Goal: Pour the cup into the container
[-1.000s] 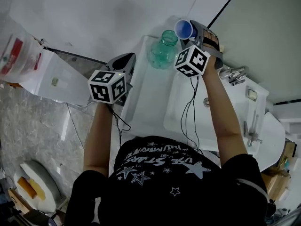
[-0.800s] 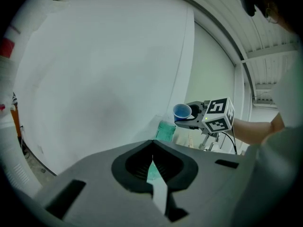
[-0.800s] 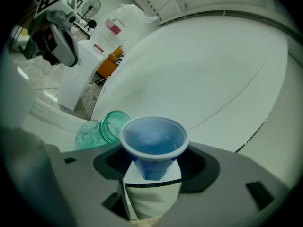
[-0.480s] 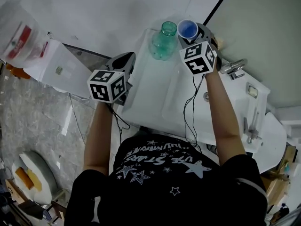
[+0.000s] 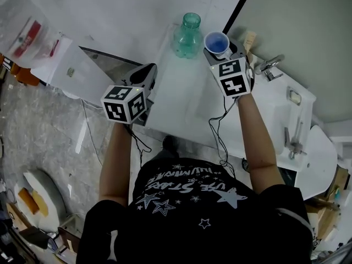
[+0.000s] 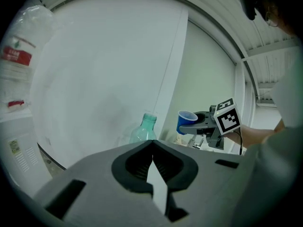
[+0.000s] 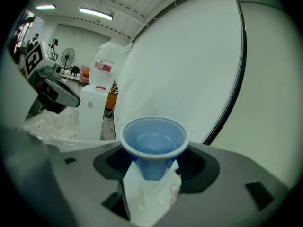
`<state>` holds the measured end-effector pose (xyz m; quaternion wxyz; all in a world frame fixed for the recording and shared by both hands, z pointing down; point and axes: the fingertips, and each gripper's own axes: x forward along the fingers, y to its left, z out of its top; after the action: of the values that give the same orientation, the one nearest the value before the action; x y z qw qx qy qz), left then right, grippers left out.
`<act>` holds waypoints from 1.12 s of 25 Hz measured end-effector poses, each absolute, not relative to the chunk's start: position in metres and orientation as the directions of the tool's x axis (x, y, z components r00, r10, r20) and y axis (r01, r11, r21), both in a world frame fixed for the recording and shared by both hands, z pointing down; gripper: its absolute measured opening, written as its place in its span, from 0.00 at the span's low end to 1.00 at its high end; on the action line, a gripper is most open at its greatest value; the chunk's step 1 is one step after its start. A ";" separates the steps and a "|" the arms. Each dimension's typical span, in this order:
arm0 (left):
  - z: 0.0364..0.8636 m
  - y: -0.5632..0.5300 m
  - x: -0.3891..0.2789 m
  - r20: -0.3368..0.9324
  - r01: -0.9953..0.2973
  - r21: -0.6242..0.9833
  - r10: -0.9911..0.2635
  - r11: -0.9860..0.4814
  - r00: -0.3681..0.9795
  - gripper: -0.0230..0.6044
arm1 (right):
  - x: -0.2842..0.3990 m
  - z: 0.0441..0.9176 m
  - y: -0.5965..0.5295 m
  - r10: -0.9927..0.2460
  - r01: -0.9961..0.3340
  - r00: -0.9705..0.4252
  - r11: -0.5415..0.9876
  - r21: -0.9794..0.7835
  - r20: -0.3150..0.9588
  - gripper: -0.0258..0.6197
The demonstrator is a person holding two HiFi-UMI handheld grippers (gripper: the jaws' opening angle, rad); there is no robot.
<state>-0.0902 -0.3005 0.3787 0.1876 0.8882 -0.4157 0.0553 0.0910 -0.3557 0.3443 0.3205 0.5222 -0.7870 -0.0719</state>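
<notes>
A small blue cup (image 5: 216, 40) stands upright between the jaws of my right gripper (image 5: 220, 51), which is shut on it above the white counter (image 5: 181, 100). In the right gripper view the cup (image 7: 154, 143) faces me mouth up; whether liquid is inside is unclear. The clear green bottle (image 5: 188, 35), open at the neck, stands on the counter just left of the cup, apart from it. My left gripper (image 5: 145, 72) hovers at the counter's left edge, shut and empty (image 6: 152, 146). From there I see the bottle (image 6: 144, 129) and cup (image 6: 186, 122).
A sink basin with a metal tap (image 5: 270, 66) lies to the right of the cup. A white cabinet (image 5: 69, 73) and a plastic bag with a red label (image 5: 27, 37) stand left of the counter. A wall rises behind the bottle.
The cup was tipped over the bottle's mouth; it has rolled back upright and moved right, away from the bottle. The left gripper stays shut near the counter's left edge.
</notes>
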 end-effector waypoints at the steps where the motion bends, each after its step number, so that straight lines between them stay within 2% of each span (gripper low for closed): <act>1: 0.380 -0.295 -0.090 0.257 -0.761 0.287 -0.719 -0.582 0.646 0.05 | 0.091 0.348 -0.350 -0.865 -0.789 -0.261 0.447 0.421 0.429 0.48; 9: 0.398 -0.262 -0.091 0.284 -0.784 0.306 -0.734 -0.539 0.616 0.05 | 0.086 0.387 -0.311 -0.823 -0.809 -0.347 0.506 0.301 0.450 0.49; 18: 0.427 -0.239 -0.101 0.323 -0.810 0.335 -0.749 -0.481 0.578 0.05 | 0.070 0.443 -0.288 -0.787 -0.800 -0.459 0.568 0.194 0.412 0.49; 28: 0.462 -0.220 -0.108 0.364 -0.822 0.345 -0.742 -0.454 0.563 0.05 | 0.044 0.502 -0.270 -0.739 -0.768 -0.526 0.625 0.139 0.421 0.49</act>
<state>-0.1077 -0.2196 0.4619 0.2470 0.8488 -0.4605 0.0806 0.0444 -0.2697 0.5024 0.2253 0.4317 -0.8729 0.0319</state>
